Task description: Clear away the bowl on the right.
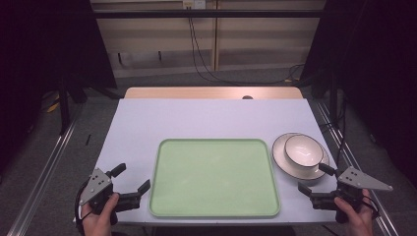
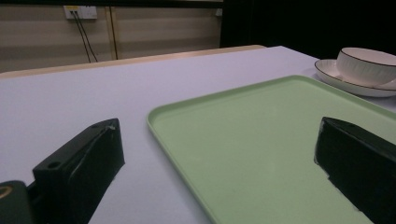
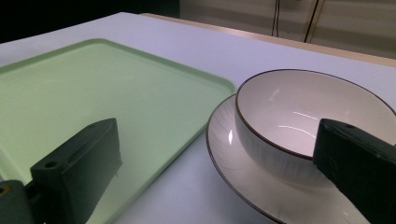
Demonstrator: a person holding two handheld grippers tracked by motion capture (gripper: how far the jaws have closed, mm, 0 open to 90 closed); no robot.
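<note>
High view: a pale green tray (image 1: 214, 178) lies empty at the near middle of a light table (image 1: 196, 118). Just off its right edge stands a white bowl (image 1: 303, 150) with a dark rim, seated on a matching saucer (image 1: 281, 155). A person's left hand (image 1: 100, 220) holds the left gripper (image 1: 131, 178) beside the tray's near left corner, jaws spread and nothing between them. The right hand (image 1: 355, 218) holds the right gripper (image 1: 315, 178) at the near right corner of the table, jaws likewise spread and empty, the farther jaw tip just short of the saucer's near rim; whether it touches cannot be told.

Left gripper view: the two black jaws stand wide apart and released, one over bare table, the other over the tray (image 2: 261, 140). The tray's far left corner lies between them. The bowl (image 2: 366, 65) and saucer (image 2: 341, 81) sit beyond the tray at upper right.

Right gripper view: the jaws gape wide, gripping nothing. One hangs over the tray (image 3: 93, 93), the other in front of the bowl (image 3: 299, 112), which rests upright on the saucer (image 3: 243, 172). The saucer lies just beside the tray's rim, a thin strip of table between them.
</note>
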